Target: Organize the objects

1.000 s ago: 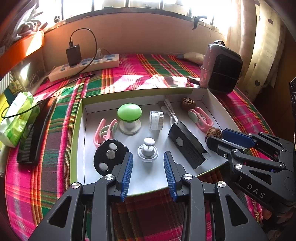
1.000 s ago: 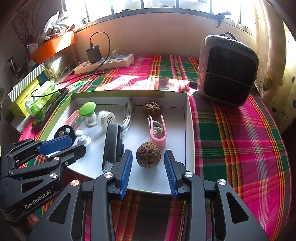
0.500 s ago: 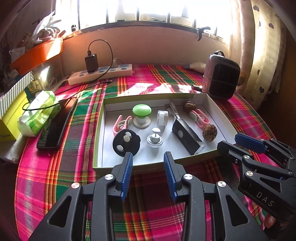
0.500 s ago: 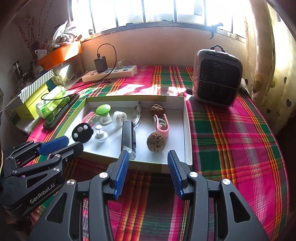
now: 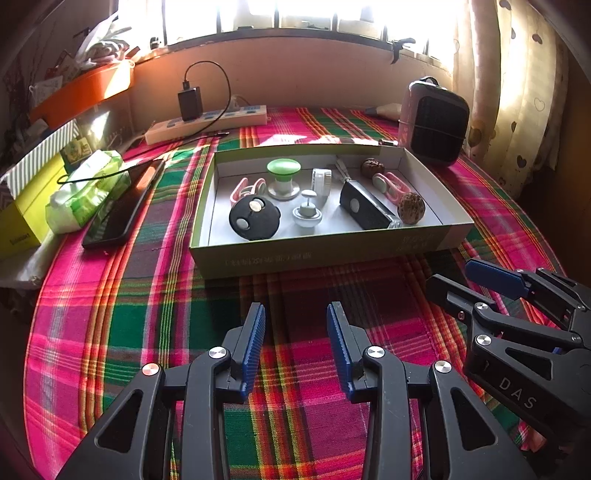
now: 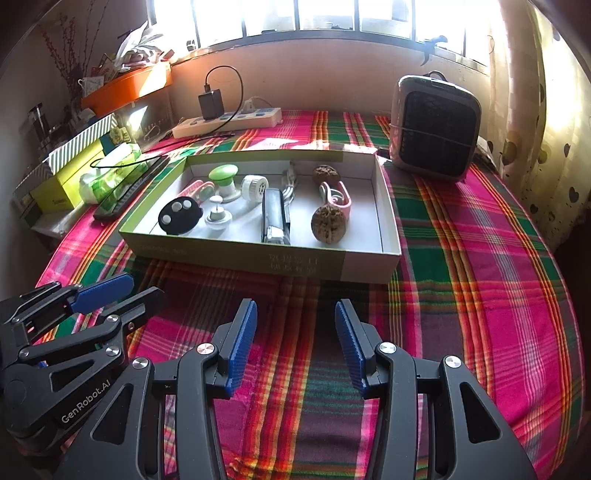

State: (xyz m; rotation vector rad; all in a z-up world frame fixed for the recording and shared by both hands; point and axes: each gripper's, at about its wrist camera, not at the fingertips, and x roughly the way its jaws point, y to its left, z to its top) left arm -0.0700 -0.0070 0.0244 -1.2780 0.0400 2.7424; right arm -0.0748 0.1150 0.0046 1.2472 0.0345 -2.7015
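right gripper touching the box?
Apart. The right wrist view shows a strip of plaid tablecloth between the open right gripper and the near wall of the box.

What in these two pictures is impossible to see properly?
- Printing on the box front wall: too small and faint to read, both views.
- Orange tray contents on the left shelf: only clutter above its rim shows, its wall hides the rest.
- Outside the window: washed out by glare.
- Phone screen: dark, nothing readable.
- Heater back: faces away from both cameras.
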